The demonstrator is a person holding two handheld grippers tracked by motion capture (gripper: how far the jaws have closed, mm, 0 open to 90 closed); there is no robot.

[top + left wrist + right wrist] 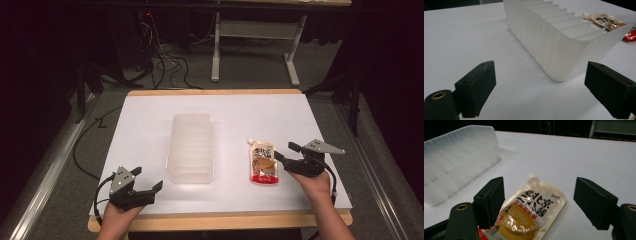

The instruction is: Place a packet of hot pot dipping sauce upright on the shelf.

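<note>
The sauce pouch (263,162) lies flat on the white table (150,130), to the right of the clear ribbed bin (191,149) and apart from it. The long axis of the pouch runs from the near edge of the table toward the far edge, almost parallel to the long side of the bin. Its white spout points away from the person, and its red bottom end is the nearer end.

The right gripper (286,155) is just to the right of the pouch, and its jaws point to the left, toward the pouch. In the right gripper view the jaws are spread wide, with the pouch (530,213) lying between and below them; the pads do not press on it.

The left gripper (150,182) is near the front left corner of the bin. Its jaws are also spread and hold nothing; in the left gripper view they look toward the near short wall of the bin (554,47).
</note>
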